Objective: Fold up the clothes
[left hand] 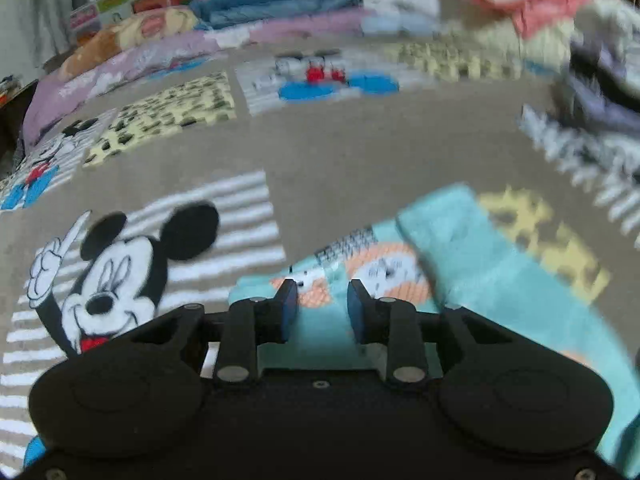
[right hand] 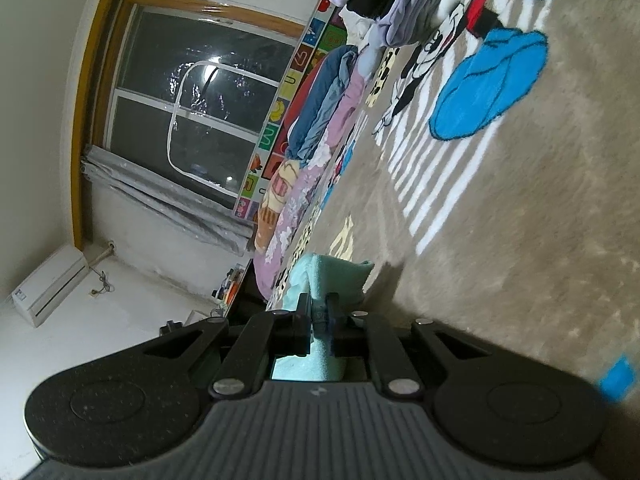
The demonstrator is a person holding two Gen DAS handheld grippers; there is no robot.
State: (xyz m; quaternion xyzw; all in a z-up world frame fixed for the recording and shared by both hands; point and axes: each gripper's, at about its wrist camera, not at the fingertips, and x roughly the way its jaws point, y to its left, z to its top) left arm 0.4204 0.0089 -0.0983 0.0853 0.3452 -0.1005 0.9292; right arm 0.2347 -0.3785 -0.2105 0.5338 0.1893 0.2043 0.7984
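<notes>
Under me is a bed spread with a tan blanket (left hand: 340, 152) patterned with cartoon mice, striped patches and yellow spotted squares. A turquoise garment (left hand: 472, 256) with an orange print lies flat on it, near my side. Along the far edge sit a blue folded cover (left hand: 276, 0), a lilac quilt (left hand: 120, 68) and a heap of clothes (left hand: 552, 4) at my right

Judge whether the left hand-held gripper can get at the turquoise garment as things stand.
Probably yes: the left hand-held gripper hangs just over the turquoise garment, jaws apart, nothing between them and the cloth.
</notes>
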